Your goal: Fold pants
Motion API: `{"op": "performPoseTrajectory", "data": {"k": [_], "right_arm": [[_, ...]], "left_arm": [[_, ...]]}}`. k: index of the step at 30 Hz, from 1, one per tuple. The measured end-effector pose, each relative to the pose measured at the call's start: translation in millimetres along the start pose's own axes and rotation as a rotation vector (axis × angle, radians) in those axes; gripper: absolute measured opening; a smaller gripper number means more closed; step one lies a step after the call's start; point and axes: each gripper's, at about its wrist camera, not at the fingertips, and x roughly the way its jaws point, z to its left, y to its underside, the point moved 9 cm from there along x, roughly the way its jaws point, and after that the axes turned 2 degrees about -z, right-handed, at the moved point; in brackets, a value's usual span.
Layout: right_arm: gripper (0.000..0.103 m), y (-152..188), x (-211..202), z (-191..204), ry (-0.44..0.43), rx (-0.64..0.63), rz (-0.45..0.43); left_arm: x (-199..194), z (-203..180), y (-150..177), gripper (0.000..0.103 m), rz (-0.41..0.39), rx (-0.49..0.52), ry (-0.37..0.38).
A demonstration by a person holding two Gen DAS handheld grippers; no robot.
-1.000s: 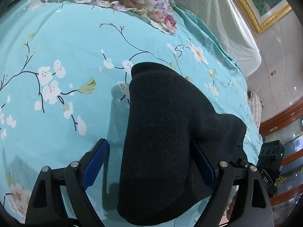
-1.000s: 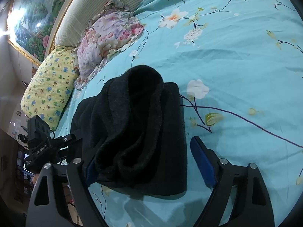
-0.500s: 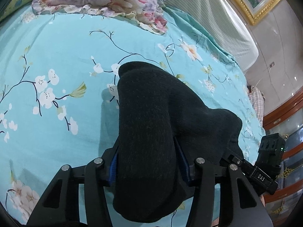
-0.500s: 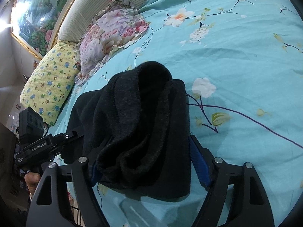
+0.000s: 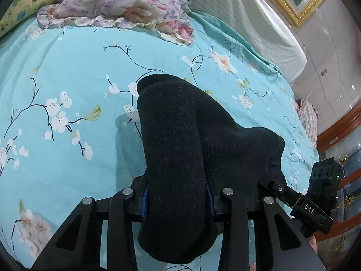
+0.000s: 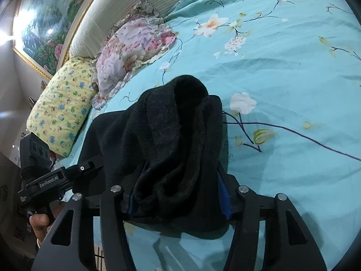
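Observation:
Black knit pants [image 5: 176, 135] lie bunched in a thick fold on the turquoise flowered sheet [image 5: 56, 67]. My left gripper [image 5: 177, 201] is closing, and its blue pads press one end of the roll from both sides. In the right wrist view the same pants [image 6: 171, 135] rise in a hump. My right gripper [image 6: 180, 194] is closing too, the fabric filling the gap between its pads. Each view shows the other gripper's body: the right one [image 5: 315, 198] and the left one [image 6: 45, 176], held by a hand [image 6: 39, 223].
A pink floral pillow [image 5: 117, 4] and a yellow patterned pillow [image 6: 61, 110] lie at the head of the bed against a ribbed headboard [image 5: 248, 22]. A gold-framed painting [image 6: 45, 22] hangs above. Open sheet spreads to the right of the pants [image 6: 293, 79].
Both grippers went from wide open around the pants to squeezed in on the fabric. The left end of the pants has lifted a little off the sheet.

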Motion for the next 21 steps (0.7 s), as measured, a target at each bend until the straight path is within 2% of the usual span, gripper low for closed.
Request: {"op": "performPoseTrajectory", "data": {"k": [11,21], "right_arm": [[0.049,-4.1,-8.2,27.1,-0.040,-0.035,-0.010],[0.048,-9.7,3.3,65.4,-0.091,-0.096,0.001]], "left_arm": [[-37.0,-2.0,-8.4,0.033,-0.078,0.035,-0.036],[-73.2,26.5,-21.7,0.033,-0.149,-0.004,-0.059]]}}
